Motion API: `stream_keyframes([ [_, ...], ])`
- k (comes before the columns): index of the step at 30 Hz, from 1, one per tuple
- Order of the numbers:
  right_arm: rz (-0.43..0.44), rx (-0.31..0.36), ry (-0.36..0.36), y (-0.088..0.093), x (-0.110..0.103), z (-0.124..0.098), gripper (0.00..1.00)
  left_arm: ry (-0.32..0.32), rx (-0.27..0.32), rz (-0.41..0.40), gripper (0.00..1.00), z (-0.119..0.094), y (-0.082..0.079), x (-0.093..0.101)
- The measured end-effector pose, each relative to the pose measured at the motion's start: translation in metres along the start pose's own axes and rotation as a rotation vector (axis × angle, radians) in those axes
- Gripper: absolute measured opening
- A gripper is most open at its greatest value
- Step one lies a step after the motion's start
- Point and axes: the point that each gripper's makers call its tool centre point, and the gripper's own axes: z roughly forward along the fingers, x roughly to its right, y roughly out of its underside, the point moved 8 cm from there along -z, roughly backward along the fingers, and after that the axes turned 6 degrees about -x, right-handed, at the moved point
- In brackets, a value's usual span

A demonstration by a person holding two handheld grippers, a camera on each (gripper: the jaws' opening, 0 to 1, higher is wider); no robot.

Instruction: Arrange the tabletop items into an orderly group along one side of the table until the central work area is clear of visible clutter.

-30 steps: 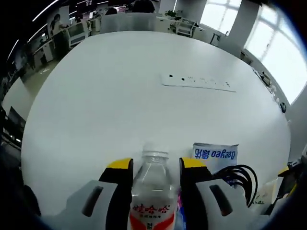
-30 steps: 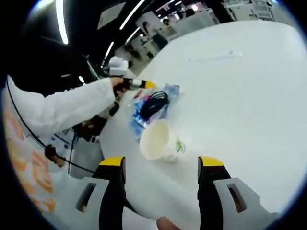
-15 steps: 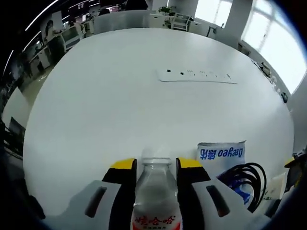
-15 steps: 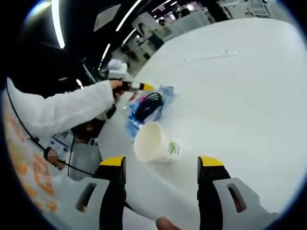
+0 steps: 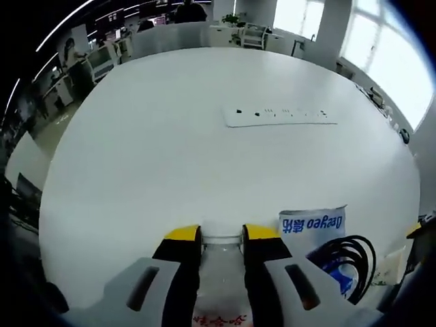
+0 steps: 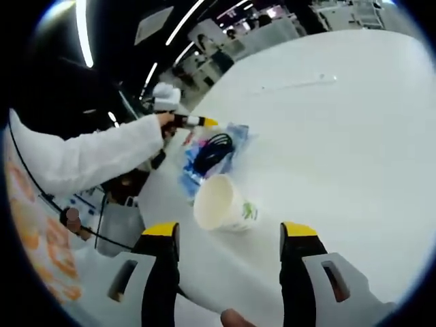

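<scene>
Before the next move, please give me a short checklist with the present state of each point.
1. Left gripper shut on the water bottle: ok.
2. Right gripper open, holding nothing: ok.
3. Paper cup upright: not ok, it lies on its side.
4. Black cable lies on the blue packet, grouped at the table edge: ok.
5. Bottle cap closed: cannot tell.
6. Power strip off the centre: not ok.

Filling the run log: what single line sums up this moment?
left gripper: shut on bottle | right gripper: open, cup lying ahead | cable on blue pack
</scene>
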Motion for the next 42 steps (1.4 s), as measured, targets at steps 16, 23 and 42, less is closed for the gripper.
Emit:
stream_keyframes([
  [16, -0.039, 0.028, 0.003, 0.005, -0.01, -0.009, 0.58, 0.009, 0.165, 0.02, 0.2, -0.083, 0.01, -0.004],
  [23, -0.039, 0.039, 0.013, 0.014, -0.01, -0.016, 0.58, 0.009, 0.255, 0.028, 0.2, -0.119, 0.033, 0.002],
  [42, -0.041, 0.057, 0.02, 0.018, -0.012, -0.022, 0.58, -0.044, 0.423, 0.039, 0.21, -0.157, 0.1, 0.008],
])
